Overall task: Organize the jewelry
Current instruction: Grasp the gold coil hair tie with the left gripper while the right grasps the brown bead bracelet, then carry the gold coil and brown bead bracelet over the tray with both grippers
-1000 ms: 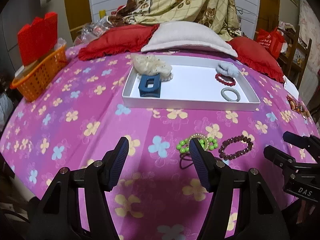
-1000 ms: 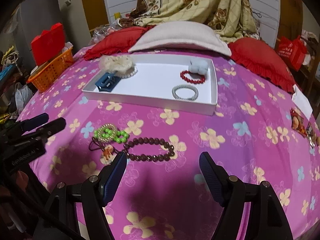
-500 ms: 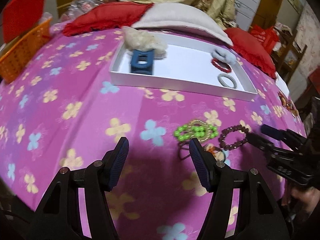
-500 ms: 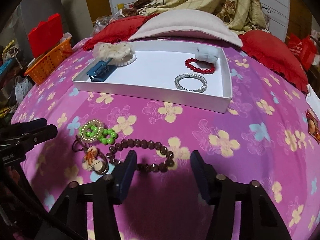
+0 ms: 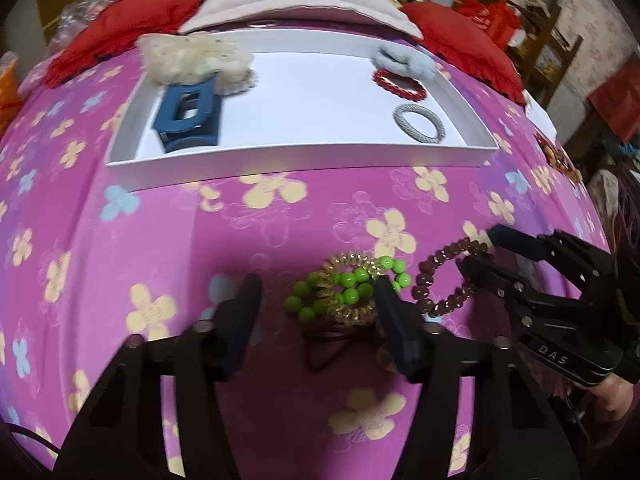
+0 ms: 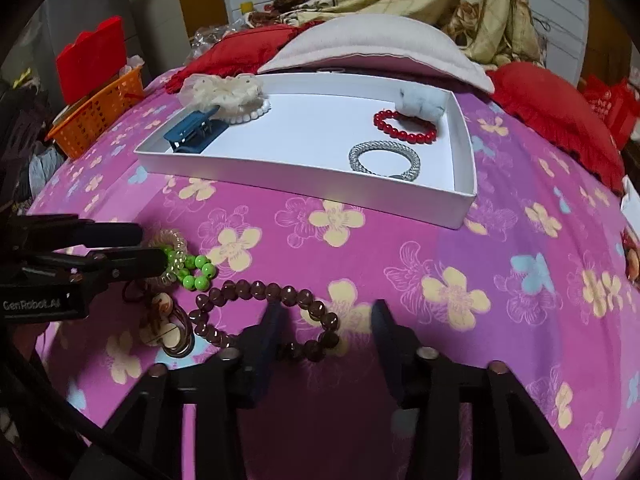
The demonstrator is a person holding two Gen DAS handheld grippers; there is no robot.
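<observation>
Tabletop [image 6: 500, 240]: covered in soft pink flowered cloth, it gave under things, so small pieces could sink into folds.
White tray [image 6: 304, 188]: stiff and light, low walls, sat well beyond the loose pieces; it already held a blue hair clip [image 6: 192, 130], a cream scrunchie [image 6: 224, 92], a red bead bracelet [image 6: 404, 126] and a silver bracelet [image 6: 384, 158].
Brown bead bracelet [image 6: 260, 294]: lay flat on the cloth, near side of the tray, just beside the green pile; beads hard and smooth, likely slippery, strung loose so the loop would sag and swing. Best hold judged across the strand at the near arc, pinching one or two beads.
Green bead bracelet [image 5: 348, 284]: lay on top of a gold coil hair tie [image 5: 352, 268], the two tangled; light, springy coil, likely to come up together. A dark elastic with a wooden charm [image 6: 166, 332] lay touching them, so it might drag.
Right claw [image 6: 324, 322]: narrow and closing, near arc of the brown bracelet between the pads; pads not yet pressing, as far as could be told.
Left claw [image 5: 316, 300]: half wide and closing over the green/gold pile; the right finger [image 5: 394, 312] touched its edge, no grip seen.
Risk: beads rolling out of a shallow pinch.
</observation>
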